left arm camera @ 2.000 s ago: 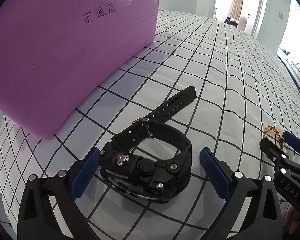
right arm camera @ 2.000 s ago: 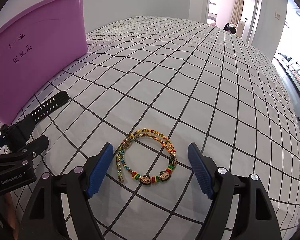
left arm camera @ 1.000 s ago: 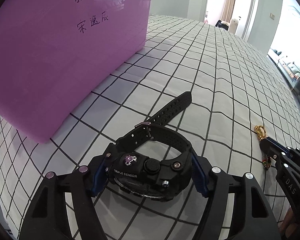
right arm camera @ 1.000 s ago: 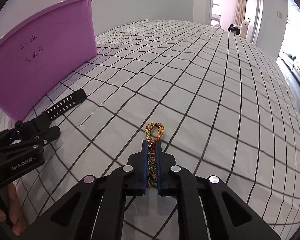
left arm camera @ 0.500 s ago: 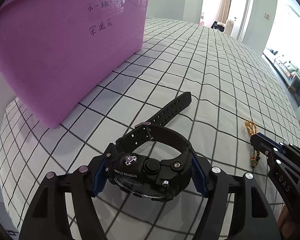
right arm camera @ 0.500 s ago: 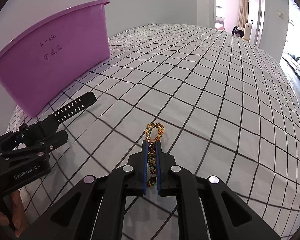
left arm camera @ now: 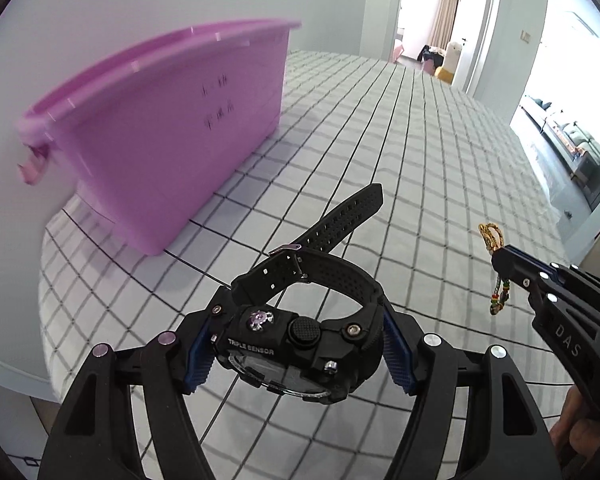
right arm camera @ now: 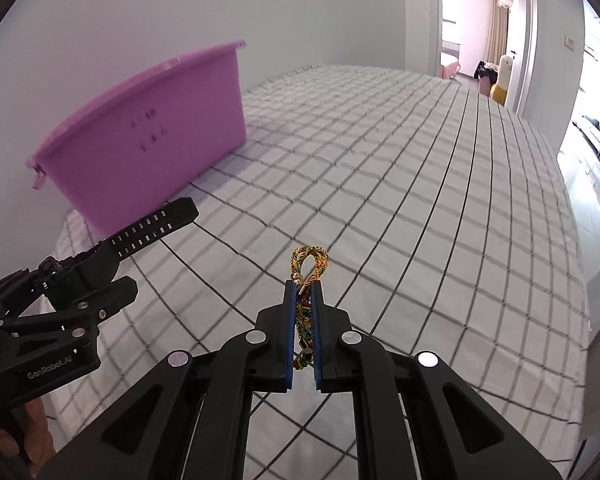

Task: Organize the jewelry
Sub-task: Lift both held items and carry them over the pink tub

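Note:
My left gripper (left arm camera: pixel 298 348) is shut on a black digital watch (left arm camera: pixel 300 336), held above the checked bed; its strap (left arm camera: pixel 340 216) sticks out forward. In the right wrist view the left gripper (right arm camera: pixel 60 292) and the watch strap (right arm camera: pixel 152 228) show at the left. My right gripper (right arm camera: pixel 303 320) is shut on a braided multicoloured bracelet (right arm camera: pixel 309 262), lifted off the bed, with a loop poking out past the fingertips. The right gripper (left arm camera: pixel 512 264) and the hanging bracelet (left arm camera: pixel 500 296) also show at the right of the left wrist view.
A purple plastic tub (left arm camera: pixel 172 128) with handwritten characters stands on the bed at the left, against the wall; it also shows in the right wrist view (right arm camera: pixel 148 140). The checked bedsheet (right arm camera: pixel 420 184) stretches ahead and right. A doorway (right arm camera: pixel 472 20) is beyond.
Both grippers closed on their items two seconds ago and have since risen off the bed with the watch and bracelet. The tub now looks farther and lower in both views.

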The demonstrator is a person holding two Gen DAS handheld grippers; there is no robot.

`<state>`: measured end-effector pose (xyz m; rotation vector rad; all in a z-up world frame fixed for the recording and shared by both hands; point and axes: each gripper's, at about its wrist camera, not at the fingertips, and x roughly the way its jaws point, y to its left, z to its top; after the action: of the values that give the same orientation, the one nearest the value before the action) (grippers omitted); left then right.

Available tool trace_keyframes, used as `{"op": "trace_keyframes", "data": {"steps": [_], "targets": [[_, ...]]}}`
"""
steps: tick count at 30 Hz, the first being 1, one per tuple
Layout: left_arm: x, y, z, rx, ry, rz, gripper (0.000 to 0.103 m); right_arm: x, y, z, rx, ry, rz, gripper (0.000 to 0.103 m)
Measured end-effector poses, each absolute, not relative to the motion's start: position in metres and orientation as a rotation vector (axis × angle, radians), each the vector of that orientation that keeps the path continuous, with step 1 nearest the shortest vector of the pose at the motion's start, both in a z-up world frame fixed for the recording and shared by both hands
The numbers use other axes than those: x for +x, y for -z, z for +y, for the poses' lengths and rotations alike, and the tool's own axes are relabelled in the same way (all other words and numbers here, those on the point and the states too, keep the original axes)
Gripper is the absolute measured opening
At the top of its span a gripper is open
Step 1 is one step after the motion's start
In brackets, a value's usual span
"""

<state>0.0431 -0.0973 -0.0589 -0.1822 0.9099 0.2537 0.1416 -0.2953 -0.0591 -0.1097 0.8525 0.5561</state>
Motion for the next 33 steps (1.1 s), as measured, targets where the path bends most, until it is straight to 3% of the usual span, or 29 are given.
{"op": "trace_keyframes", "data": {"steps": [11,19,33], "targets": [[0.019,-0.041,-0.085,-0.226,-0.322,0.815,0.067,0.128,-0.035,-0.293,-0.104,-0.678,0.76,0.007],[0.025,-0.097,-0.035,-0.204,-0.383,0.717,0.067,0.133,-0.085,-0.256,-0.079,-0.727,0.671,0.007],[0.078,-0.105,0.096,-0.158,-0.347,0.71,0.067,0.173,-0.11,-0.11,-0.024,-0.744,0.679,0.007]]}}
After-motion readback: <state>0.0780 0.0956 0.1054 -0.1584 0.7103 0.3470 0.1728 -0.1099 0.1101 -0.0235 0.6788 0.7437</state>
